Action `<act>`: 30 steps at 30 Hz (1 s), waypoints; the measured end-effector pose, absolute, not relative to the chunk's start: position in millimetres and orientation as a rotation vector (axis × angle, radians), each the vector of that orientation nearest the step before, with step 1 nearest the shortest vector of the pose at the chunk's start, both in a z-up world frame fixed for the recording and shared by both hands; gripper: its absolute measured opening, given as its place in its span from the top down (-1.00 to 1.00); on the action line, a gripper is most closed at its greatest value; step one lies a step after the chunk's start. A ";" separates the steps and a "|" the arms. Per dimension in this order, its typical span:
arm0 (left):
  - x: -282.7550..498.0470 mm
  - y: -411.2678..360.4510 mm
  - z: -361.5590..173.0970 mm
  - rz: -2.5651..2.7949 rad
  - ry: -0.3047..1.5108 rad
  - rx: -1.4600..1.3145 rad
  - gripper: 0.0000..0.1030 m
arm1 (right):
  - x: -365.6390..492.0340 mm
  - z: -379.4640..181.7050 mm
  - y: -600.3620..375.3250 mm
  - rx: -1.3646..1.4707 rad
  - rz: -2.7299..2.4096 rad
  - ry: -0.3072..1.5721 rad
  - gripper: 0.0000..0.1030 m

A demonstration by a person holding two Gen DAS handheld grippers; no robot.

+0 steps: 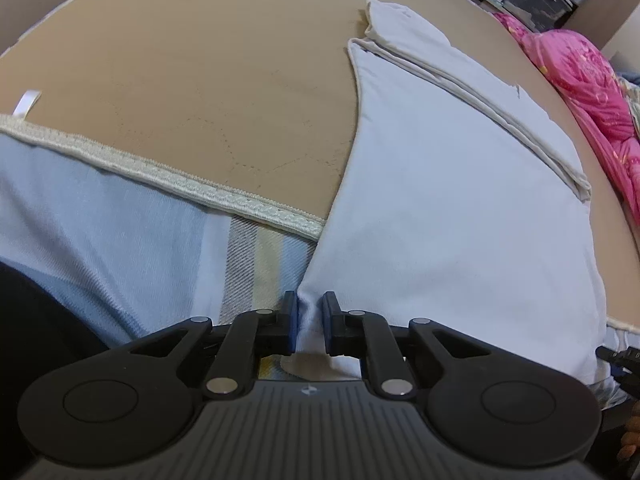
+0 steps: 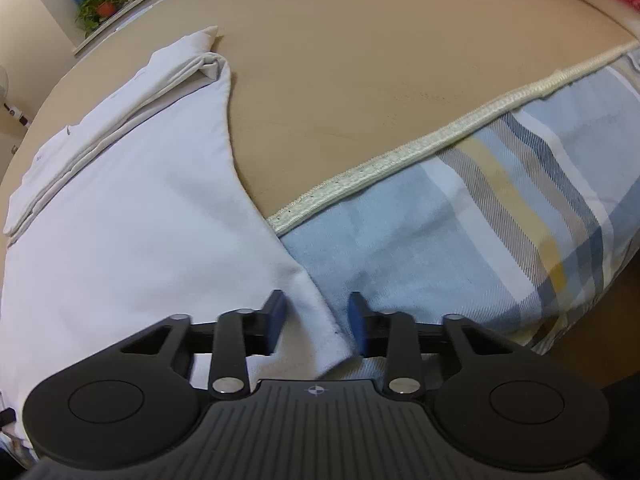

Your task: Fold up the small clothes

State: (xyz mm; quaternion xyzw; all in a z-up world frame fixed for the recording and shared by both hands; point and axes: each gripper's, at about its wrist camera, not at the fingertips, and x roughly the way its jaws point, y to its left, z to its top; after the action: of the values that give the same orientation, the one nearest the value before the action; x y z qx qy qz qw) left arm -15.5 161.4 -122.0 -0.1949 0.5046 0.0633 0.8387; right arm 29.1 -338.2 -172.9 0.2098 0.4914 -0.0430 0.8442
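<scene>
White soft matt cloth garment (image 1: 460, 240) is lying smooth; tan quilted mattress fabric (image 1: 200, 80) is showing stitching; black matt plastic left gripper (image 1: 310, 326) is carrying blue pads

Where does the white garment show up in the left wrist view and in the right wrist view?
Left wrist view: the white garment fills the right half, its near edge pinched by the left gripper.
Right wrist view: it fills the left half, its near corner between the open fingers of the right gripper.
Shared landmark: the cream woven trim bordering the tan mat.
</scene>
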 end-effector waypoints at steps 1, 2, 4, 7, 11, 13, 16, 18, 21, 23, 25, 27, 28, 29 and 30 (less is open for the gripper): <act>-15.1 162.5 -122.9 0.135 1.068 -0.421 0.73 | 28.8 -172.3 -338.4 0.449 -0.090 1.039 0.42; -14.9 162.8 -123.2 0.135 1.070 -0.425 0.73 | 28.3 -171.7 -337.7 0.453 -0.089 1.041 0.42; -14.3 162.3 -123.1 0.134 1.072 -0.417 0.73 | 27.0 -171.1 -335.8 0.455 -0.083 1.050 0.41; -12.7 161.4 -123.4 0.136 1.075 -0.403 0.73 | 26.2 -170.6 -329.6 0.418 -0.078 1.068 0.41; -12.0 160.1 -123.5 0.137 1.075 -0.390 0.73 | 24.2 -169.5 -327.9 0.405 -0.086 1.066 0.41; -11.2 160.5 -124.0 0.137 1.075 -0.390 0.73 | 24.2 -169.5 -327.7 0.403 -0.084 1.069 0.40; -10.7 160.6 -124.5 0.136 1.075 -0.388 0.73 | 25.5 -169.5 -324.4 0.374 -0.076 1.073 0.38; -11.4 160.0 -124.3 0.137 1.075 -0.389 0.73 | 25.3 -169.3 -322.7 0.357 -0.071 1.072 0.43; -11.1 159.3 -124.4 0.137 1.074 -0.385 0.73 | 26.2 -168.3 -320.9 0.372 -0.055 1.068 0.86; -11.4 157.4 -124.2 0.127 1.072 -0.374 0.87 | 25.3 -167.1 -322.6 0.386 -0.055 1.057 0.87; -12.5 156.3 -122.0 0.123 1.063 -0.362 0.89 | 23.3 -162.6 -325.7 0.417 -0.052 1.030 0.88; -15.7 156.7 -115.8 0.117 1.038 -0.367 0.89 | 19.8 -153.2 -329.8 0.461 -0.045 0.986 0.88; -18.4 157.1 -110.6 0.105 1.021 -0.374 0.90 | 17.3 -146.3 -332.1 0.485 -0.034 0.959 0.88; -21.5 157.1 -104.8 0.090 1.000 -0.376 0.90 | 14.8 -137.5 -335.4 0.510 -0.013 0.925 0.88; -24.9 157.4 -97.4 0.074 0.977 -0.376 0.90 | 11.3 -126.2 -338.8 0.531 0.010 0.883 0.89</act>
State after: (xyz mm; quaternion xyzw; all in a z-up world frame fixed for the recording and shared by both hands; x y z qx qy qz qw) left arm -24.9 157.4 -97.4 -0.1795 0.4663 0.0353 0.8655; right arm 11.3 -338.8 -126.2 0.2538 0.4220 0.0047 0.8703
